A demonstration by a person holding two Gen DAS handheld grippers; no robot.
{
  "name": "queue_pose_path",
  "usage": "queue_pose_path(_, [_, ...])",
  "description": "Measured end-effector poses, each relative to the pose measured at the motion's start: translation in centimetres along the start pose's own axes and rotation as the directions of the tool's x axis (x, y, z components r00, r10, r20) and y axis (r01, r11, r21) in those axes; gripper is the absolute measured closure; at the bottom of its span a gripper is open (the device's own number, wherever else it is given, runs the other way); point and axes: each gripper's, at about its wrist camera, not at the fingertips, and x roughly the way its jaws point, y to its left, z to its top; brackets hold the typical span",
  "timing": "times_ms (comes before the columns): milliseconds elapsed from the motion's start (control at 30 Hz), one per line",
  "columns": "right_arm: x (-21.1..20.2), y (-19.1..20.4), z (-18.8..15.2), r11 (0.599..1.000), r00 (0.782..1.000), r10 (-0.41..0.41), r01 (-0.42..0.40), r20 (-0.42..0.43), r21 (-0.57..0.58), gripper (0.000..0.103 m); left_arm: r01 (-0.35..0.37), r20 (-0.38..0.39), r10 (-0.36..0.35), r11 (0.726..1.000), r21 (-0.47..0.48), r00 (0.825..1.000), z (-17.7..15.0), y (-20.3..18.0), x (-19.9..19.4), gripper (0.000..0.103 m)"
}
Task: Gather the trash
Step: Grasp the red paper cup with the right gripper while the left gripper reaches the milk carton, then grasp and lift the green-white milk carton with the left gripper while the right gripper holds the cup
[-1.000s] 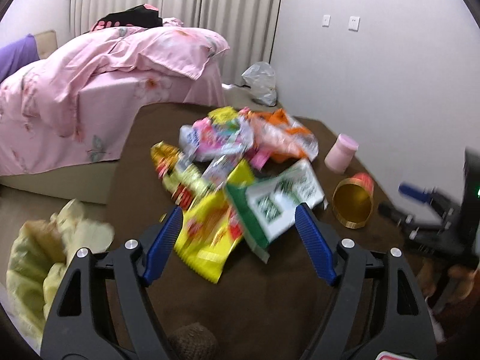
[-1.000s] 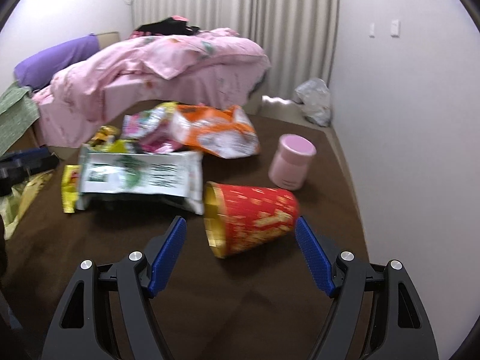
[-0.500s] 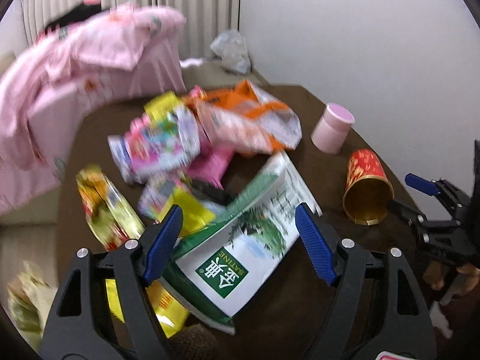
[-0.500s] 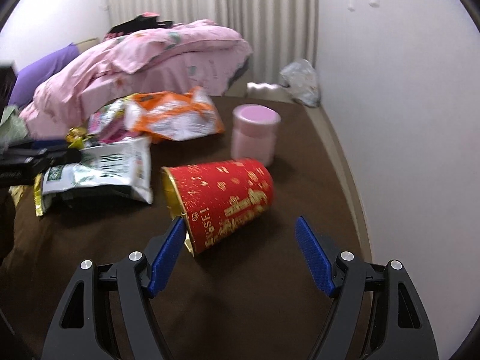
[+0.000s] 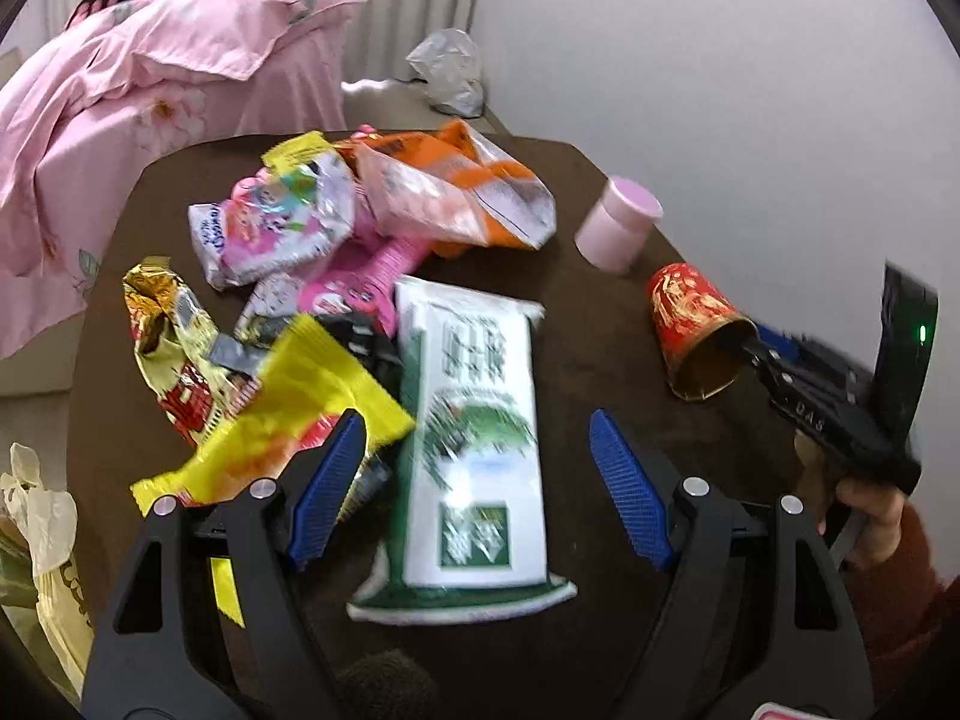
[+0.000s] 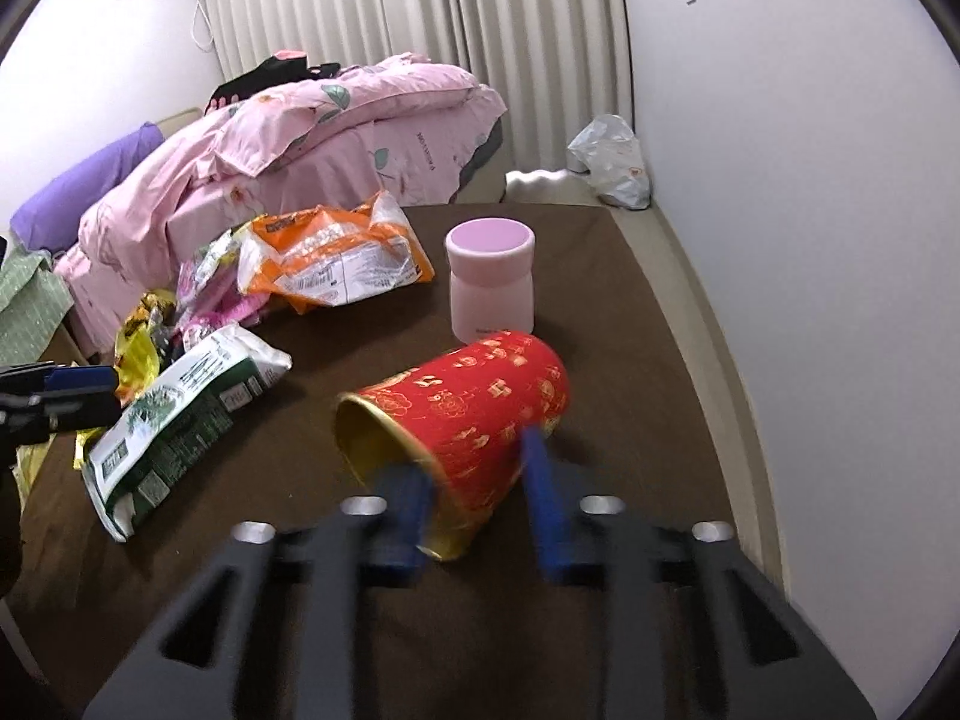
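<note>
Gripping the red cup [image 6: 474, 414] with our right claw [image 6: 474, 495], left claw [image 5: 474, 489] spread wide, we see every wrapper uncollected on the desk [image 5: 600, 360].

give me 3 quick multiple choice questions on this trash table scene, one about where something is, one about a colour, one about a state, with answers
1. Where is the pink jar?
A. just beyond the red cup
B. on the bed
C. under the green and white bag

2. What colour is the inside of the red cup?
A. blue
B. gold
C. white

3. How does the red cup stand?
A. upright on its base
B. upside down on its rim
C. on its side

Answers:
1. A: in the right wrist view the jar stands on the brown table right behind the cup.
2. B: its open mouth shows a gold lining.
3. C: it lies tipped over, mouth toward the right gripper, whose fingers straddle its rim; the left gripper is open over the green and white bag.
</note>
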Motion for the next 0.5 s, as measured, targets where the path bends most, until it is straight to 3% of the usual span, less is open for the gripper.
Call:
queue_pose_path(100, [-0.4,-0.9,-0.3,0.999,1.000,0.020,-0.020,0.009,0.025,0.095,-0.001,-0.030,0.002,1.000,0.007,1.000,0.5,0.1,0.6,0.030])
queue_pose_path(233, [-0.5,-1.6,-1.0,0.999,1.000,0.027,-0.026,-0.002,0.048,0.096,0.001,-0.111,0.004,0.999,0.044,0.994,1.5,-1.1,2.7,0.030])
queue_pose_path(433, [-0.7,-1.2,-1.5,0.998,0.999,0.046,-0.046,-0.005,0.037,0.096,-0.121,-0.148,0.138,0.985,0.121,0.979,3.6,-2.0,6.1,0.030])
queue_pose_path(500, [-0.7,-1.1,-1.4,0.998,0.998,0.056,-0.056,-0.003,0.037,0.096,-0.147,-0.160,0.169,0.979,0.143,0.973,4.0,-2.1,6.8,0.035])
